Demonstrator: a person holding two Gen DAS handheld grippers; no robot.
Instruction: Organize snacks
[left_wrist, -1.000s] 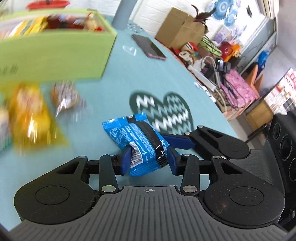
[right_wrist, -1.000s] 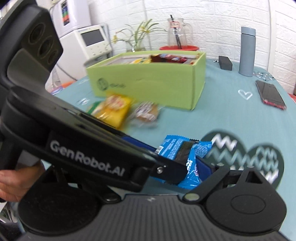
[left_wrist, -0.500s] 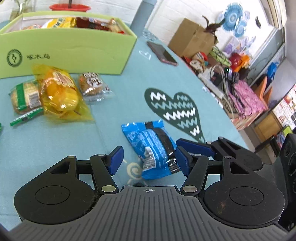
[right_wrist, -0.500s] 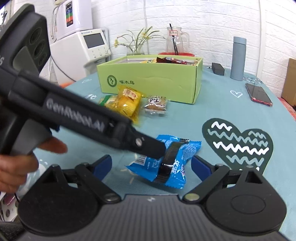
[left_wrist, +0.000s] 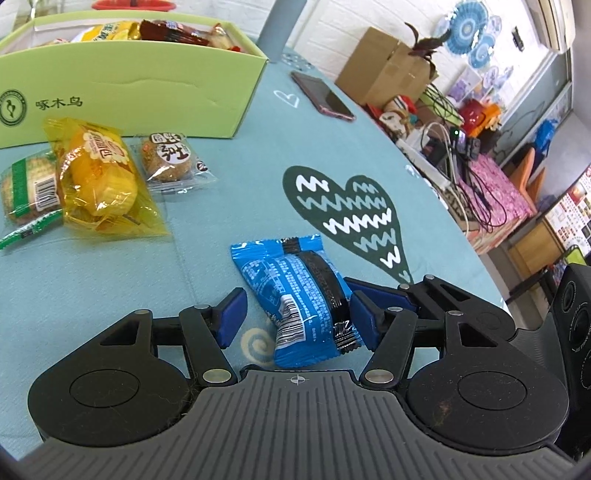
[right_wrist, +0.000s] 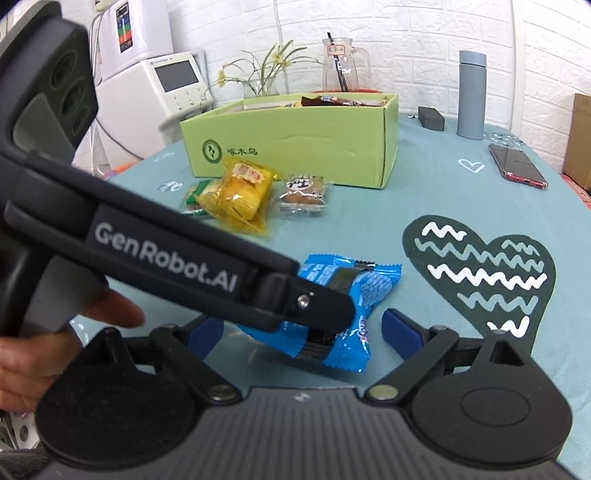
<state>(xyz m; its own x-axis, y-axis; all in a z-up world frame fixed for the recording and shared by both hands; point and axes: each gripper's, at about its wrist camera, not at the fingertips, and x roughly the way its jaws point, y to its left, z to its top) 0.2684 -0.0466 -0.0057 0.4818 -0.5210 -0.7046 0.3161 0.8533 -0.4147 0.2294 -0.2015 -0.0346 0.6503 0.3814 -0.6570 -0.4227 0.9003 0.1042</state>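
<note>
Both views bright, evenly lit, daylight-like. Left wrist view: window (left_wrist: 554, 48) at upper right overexposed, washed white. Shadows on teal tablecloth (left_wrist: 229, 173) soft, faint. Glare spots on yellow snack wrapper (left_wrist: 99, 177) and blue snack packet (left_wrist: 295, 295). Strong fisheye bending: table edge curves, dark vignette in lower corners. Right wrist view: white brick wall (right_wrist: 424, 40) bright, lines bowed. Left gripper (right_wrist: 325, 310) crossing close to lens, slightly soft; green box (right_wrist: 295, 147) sharp.
</note>
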